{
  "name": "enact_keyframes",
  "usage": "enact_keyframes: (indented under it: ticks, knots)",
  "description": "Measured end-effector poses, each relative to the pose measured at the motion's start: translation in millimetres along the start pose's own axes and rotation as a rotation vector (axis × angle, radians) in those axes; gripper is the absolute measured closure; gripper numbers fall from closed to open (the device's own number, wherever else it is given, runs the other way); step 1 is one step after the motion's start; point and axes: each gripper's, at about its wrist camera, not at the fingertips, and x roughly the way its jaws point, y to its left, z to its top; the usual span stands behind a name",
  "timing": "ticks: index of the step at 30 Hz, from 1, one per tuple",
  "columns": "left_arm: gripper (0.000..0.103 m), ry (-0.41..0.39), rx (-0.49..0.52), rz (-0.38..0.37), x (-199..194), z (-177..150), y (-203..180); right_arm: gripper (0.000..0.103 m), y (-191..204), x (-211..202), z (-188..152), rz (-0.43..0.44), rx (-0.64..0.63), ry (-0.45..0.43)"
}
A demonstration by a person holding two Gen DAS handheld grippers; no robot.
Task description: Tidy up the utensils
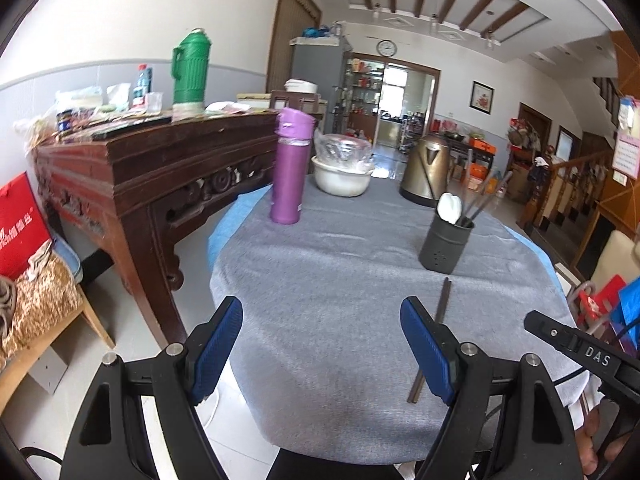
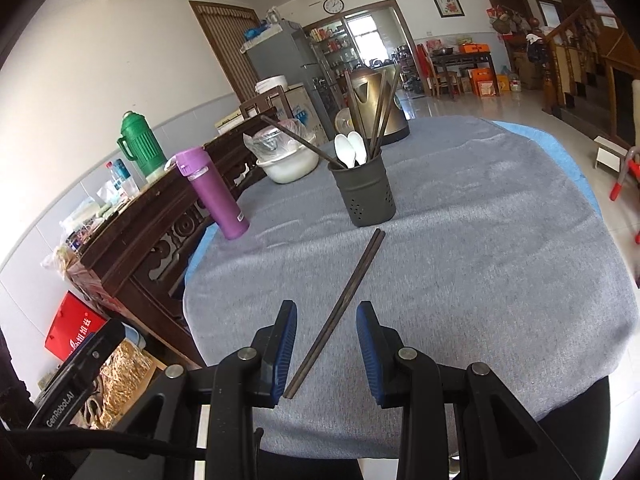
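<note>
A pair of dark chopsticks (image 2: 340,308) lies on the grey tablecloth (image 2: 480,260), pointing toward a dark utensil holder (image 2: 366,194). The holder has two white spoons (image 2: 352,150) and several chopsticks in it. My right gripper (image 2: 326,346) is open, and the near end of the lying chopsticks sits between its blue pads, not gripped. My left gripper (image 1: 322,350) is open and empty above the near table edge. The chopsticks (image 1: 438,320) pass behind its right pad, and the holder (image 1: 446,246) stands beyond.
A purple flask (image 1: 288,166), a white bowl covered with plastic (image 1: 342,170) and a bronze kettle (image 1: 424,170) stand on the far part of the table. A dark wooden sideboard (image 1: 140,168) with a green thermos (image 1: 188,68) stands close on the left.
</note>
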Motion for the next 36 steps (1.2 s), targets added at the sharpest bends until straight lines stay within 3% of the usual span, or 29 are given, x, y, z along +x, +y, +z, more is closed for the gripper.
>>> enact_keyframes:
  ticks: [7, 20, 29, 36]
  knots:
    - [0.021, 0.023, -0.010, 0.021, 6, -2, 7, 0.069, 4, 7, -3, -0.004, -0.010, 0.029]
    - [0.021, -0.015, -0.004, 0.034, -4, 3, 3, 0.069, 11, 11, -6, 0.011, -0.042, 0.070]
    - [0.021, 0.002, 0.080, 0.025, -2, -5, -7, 0.069, 2, 7, -1, 0.017, 0.015, 0.021]
    - [0.021, 0.023, 0.069, 0.034, 3, -9, 8, 0.069, 17, 25, -1, 0.036, -0.008, 0.058]
